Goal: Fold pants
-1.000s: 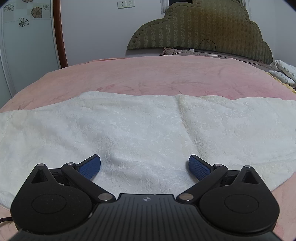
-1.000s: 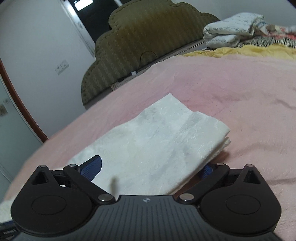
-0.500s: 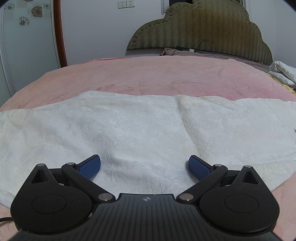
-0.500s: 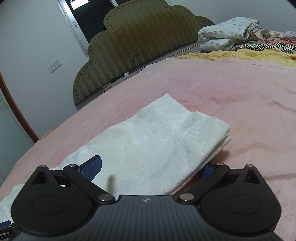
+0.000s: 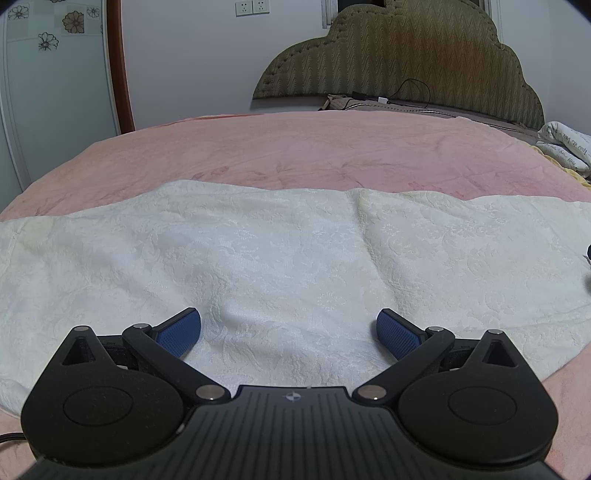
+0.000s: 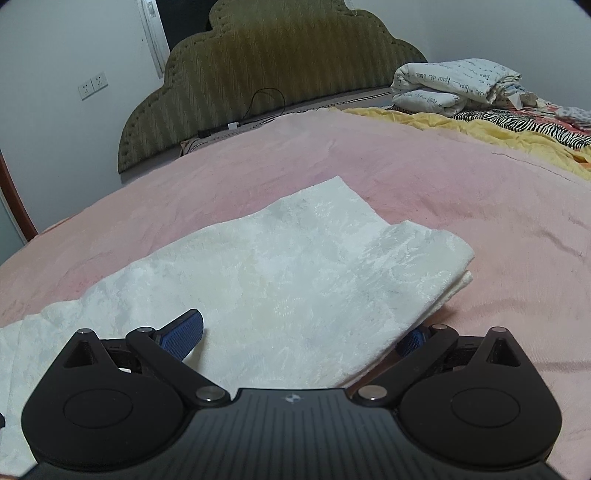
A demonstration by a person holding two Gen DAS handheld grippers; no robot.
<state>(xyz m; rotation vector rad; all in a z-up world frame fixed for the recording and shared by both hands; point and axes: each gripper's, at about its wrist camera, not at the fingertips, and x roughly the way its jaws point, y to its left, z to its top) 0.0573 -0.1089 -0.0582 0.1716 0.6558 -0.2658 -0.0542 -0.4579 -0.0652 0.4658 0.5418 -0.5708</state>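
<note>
Left wrist: pants flat (gripper spread).

A bed is covered in pink; an olive headboard is set against white walls.

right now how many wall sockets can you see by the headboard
2. They sit side by side on the white wall left of the headboard: left socket, right socket. The right wrist view shows the same pair. Others may be hidden.

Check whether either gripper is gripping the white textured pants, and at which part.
Neither. The left gripper and right gripper are both wide open over the white textured pants, nothing clamped between the pads.
</note>
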